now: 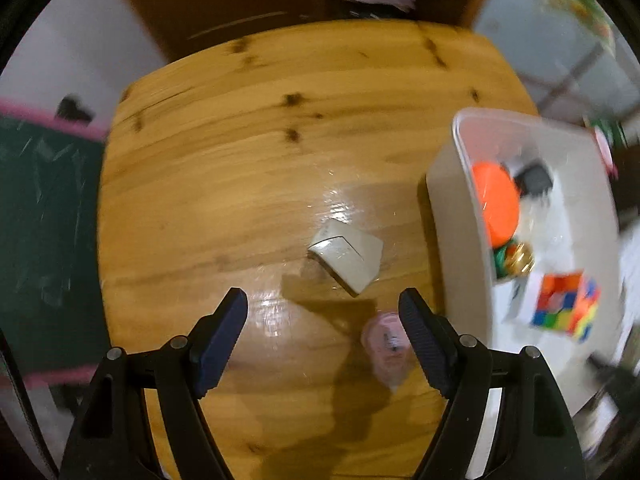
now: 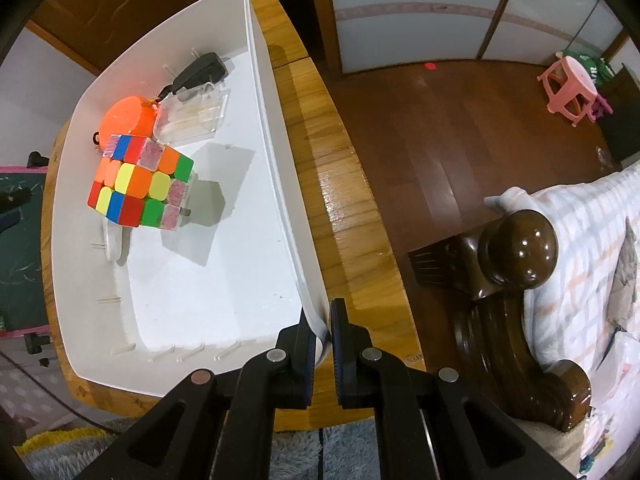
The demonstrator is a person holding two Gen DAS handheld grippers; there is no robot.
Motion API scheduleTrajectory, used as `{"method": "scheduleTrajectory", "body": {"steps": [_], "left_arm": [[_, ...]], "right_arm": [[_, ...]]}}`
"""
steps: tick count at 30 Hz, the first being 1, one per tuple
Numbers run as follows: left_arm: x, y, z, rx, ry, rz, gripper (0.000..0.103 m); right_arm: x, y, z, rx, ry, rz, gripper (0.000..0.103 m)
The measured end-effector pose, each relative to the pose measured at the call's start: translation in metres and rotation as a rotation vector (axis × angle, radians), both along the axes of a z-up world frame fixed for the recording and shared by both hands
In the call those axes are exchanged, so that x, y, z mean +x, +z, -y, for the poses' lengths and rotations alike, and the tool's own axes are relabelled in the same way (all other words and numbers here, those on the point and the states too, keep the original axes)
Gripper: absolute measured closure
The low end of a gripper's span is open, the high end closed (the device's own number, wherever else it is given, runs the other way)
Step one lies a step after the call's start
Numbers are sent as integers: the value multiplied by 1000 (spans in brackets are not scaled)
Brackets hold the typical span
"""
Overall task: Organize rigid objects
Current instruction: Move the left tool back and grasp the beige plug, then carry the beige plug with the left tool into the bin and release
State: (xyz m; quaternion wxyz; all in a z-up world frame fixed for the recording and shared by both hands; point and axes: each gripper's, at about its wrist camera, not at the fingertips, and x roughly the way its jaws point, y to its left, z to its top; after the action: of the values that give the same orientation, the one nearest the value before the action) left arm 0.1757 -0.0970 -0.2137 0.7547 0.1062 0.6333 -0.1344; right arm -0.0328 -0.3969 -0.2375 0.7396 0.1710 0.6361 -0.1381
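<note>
White box [image 1: 347, 260] lies on the wooden tabletop [image 1: 224, 184], just beyond the left claw [image 1: 323, 332], whose jaws hang wide apart and empty above it. Right of it sits the white bin [image 2: 280, 168] holding a colour cube [image 2: 140, 184]; the right claw [image 2: 321, 340] pinches the bin's near wall.

White bin [image 2: 256, 92] (multicoloured cube [image 2: 140, 184]).

We find no legible text, label, brand or number in either view. The dark marks on the small pink object [image 1: 387, 344] on the table [image 1: 200, 200] are too blurred to read.
</note>
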Motion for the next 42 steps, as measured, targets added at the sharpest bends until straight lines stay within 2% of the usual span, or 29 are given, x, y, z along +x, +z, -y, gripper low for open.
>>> {"method": "scheduleTrajectory", "body": {"steps": [5,13,16,20,24,26,29,32,35,42], "left_arm": [[0,-23,15,40,-222,28,22],[2,-50,32,49,-474,5,22],[0,-58,36,67,-545,4,22],[2,-68,37,90,-589,-6,22],[5,-72,36,80,-602,-16,24],[8,-72,35,62,-586,-26,32],[11,-70,32,21,-561,-54,37],[14,-68,32,18,-549,-37,37],[12,-64,28,48,-511,8,37],[5,-26,9,4,-381,49,37]], "right_arm": [[1,0,-2,-25,-27,-16,95],[6,1,-5,-59,-88,-52,94],[7,0,-6,-68,-114,-61,93],[6,0,-6,-82,-142,-66,92],[6,1,-8,-94,-162,-69,92],[6,1,-9,-101,-169,-69,92],[6,2,-10,-108,-174,-70,92],[6,1,-9,-109,-180,-70,92],[6,1,-10,-112,-181,-69,92],[6,1,-9,-106,-164,-67,92]]}}
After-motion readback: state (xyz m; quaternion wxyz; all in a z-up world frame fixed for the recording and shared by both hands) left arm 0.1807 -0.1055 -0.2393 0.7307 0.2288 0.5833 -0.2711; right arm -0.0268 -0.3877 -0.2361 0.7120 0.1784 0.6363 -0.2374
